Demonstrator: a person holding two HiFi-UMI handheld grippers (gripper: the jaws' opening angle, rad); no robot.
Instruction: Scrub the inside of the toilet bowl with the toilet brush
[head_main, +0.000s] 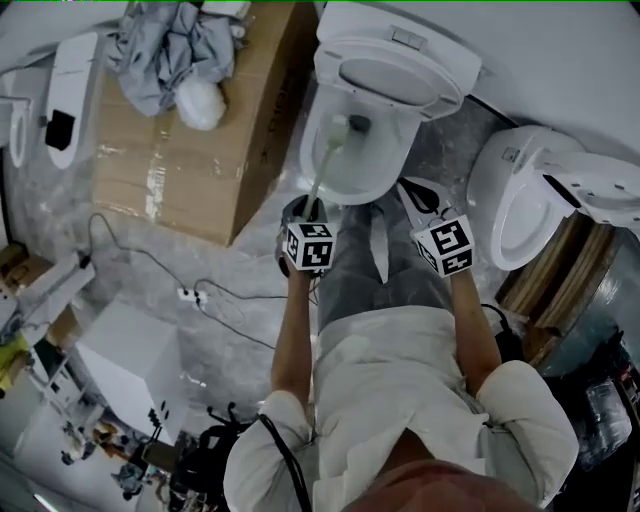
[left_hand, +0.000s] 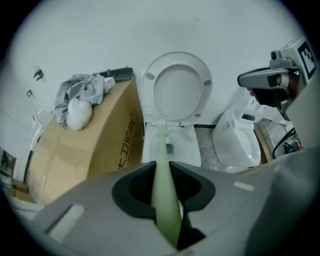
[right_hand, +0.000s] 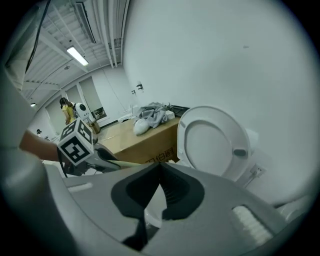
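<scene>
The toilet bowl (head_main: 404, 152) looks glossy ceramic, the toilet brush (head_main: 320, 178) matt plastic.

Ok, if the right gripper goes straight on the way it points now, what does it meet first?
Probably the toilet's raised seat, near its left edge: the right gripper, jaws shut and empty, points about there. Depth is unclear; a little further left lies the cardboard box.

The toilet (head_main: 378, 178) is white, its lid (head_main: 400, 75) raised upright and the bowl open. The brush (head_main: 322, 170) has a long pale-green handle and a whitish head. It slants down with its head inside the bowl, its handle end clamped between the jaws of the left hand-held gripper (head_main: 305, 212).
</scene>
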